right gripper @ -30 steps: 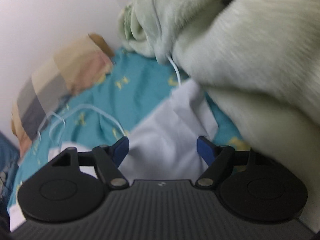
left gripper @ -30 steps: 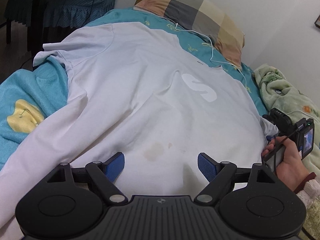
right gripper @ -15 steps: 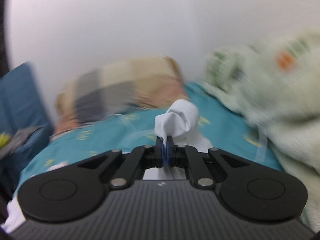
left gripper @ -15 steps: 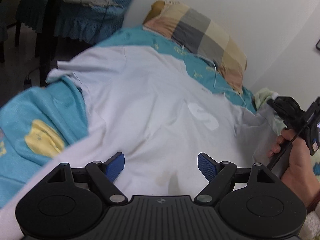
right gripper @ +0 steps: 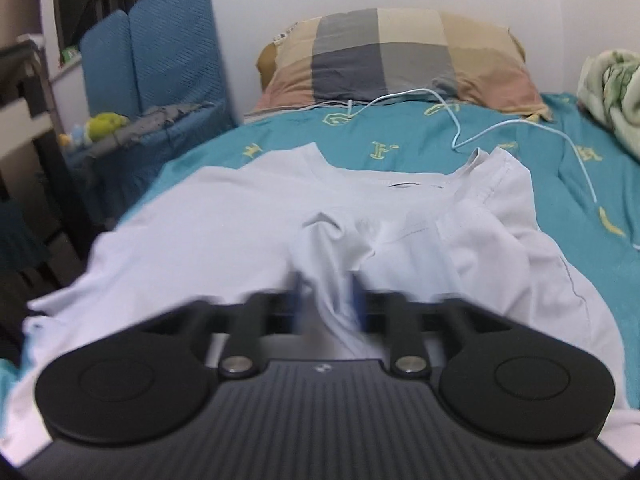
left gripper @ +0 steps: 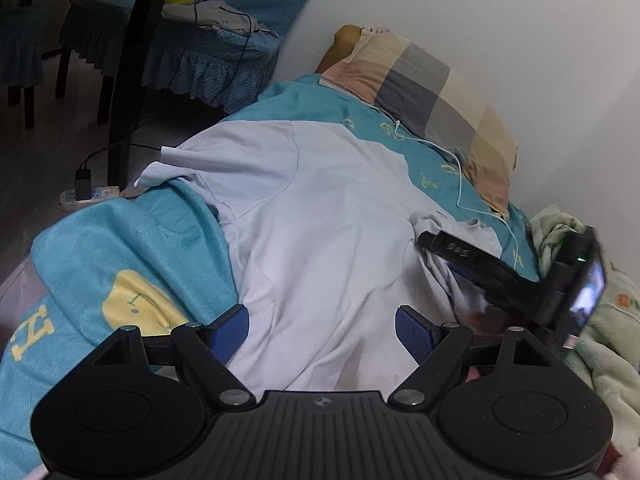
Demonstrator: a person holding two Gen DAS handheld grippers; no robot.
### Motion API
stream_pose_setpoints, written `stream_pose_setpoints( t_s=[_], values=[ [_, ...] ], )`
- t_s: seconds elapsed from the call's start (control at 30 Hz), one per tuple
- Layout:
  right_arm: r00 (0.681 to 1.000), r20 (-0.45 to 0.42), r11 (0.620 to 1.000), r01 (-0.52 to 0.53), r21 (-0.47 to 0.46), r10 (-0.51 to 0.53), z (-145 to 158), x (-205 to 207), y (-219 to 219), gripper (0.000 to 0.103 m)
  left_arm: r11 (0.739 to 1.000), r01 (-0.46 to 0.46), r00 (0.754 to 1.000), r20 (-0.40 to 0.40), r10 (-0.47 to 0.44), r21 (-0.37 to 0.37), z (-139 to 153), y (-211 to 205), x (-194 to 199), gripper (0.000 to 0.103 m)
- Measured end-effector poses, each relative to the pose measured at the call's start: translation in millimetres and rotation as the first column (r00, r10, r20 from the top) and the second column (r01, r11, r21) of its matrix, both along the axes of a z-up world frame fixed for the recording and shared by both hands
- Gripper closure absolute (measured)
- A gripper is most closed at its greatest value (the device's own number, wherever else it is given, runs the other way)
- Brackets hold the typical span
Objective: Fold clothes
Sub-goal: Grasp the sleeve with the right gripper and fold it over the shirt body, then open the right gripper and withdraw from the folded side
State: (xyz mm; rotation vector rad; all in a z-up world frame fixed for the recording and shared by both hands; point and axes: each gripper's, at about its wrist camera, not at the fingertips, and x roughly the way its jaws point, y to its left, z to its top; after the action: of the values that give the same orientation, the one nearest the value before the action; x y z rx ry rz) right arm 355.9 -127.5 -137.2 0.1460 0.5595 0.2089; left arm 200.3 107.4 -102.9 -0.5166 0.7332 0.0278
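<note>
Here the right gripper (right gripper: 326, 300) is opening its blue-padded jaws, with a bunched fold of the pale white cotton T-shirt (left gripper: 320, 240) between them, dropped over the garment's middle. To do this fold well, I judge it should let go cleanly and draw straight back so the sleeve is not dragged along. The left gripper (left gripper: 322, 326) hovers wide open and empty above the shirt's hem. The shirt lies spread across the teal printed bedsheet (right gripper: 420, 148), collar toward the checked pillow (right gripper: 392, 52) at the bed's head, one sleeve at the bed's side edge; it looks creased, faintly stained near the hem.
</note>
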Motion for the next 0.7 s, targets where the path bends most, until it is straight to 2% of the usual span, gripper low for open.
stream_pose_setpoints(
  t_s=[0.17, 0.37, 0.6, 0.7],
  values=[
    [0.999, 0.021, 0.999, -0.042, 0.014, 0.042, 26, -41, -25, 0.039, 1.0, 0.017, 1.0, 0.002, -0.017, 0.022, -2, -9, -1, 0.021],
    [0.999, -0.036, 0.994, 0.026, -0.104, -0.03, 26, -72, -66, 0.039, 0.998, 0.038, 0.999, 0.002, -0.038, 0.044, -5, -20, -1, 0.021],
    [0.983, -0.135, 0.992, -0.127, -0.019, 0.123, -5, -89, -53, 0.041, 0.994, 0.069, 0.998, 0.007, -0.07, 0.09, -8, -30, -1, 0.021],
    [0.972, -0.154, 0.984, -0.175, 0.015, 0.175, -6, -99, -43, 0.041, 0.994, 0.071, 0.997, 0.016, -0.072, 0.081, -9, -29, 0, 0.021]
  ],
)
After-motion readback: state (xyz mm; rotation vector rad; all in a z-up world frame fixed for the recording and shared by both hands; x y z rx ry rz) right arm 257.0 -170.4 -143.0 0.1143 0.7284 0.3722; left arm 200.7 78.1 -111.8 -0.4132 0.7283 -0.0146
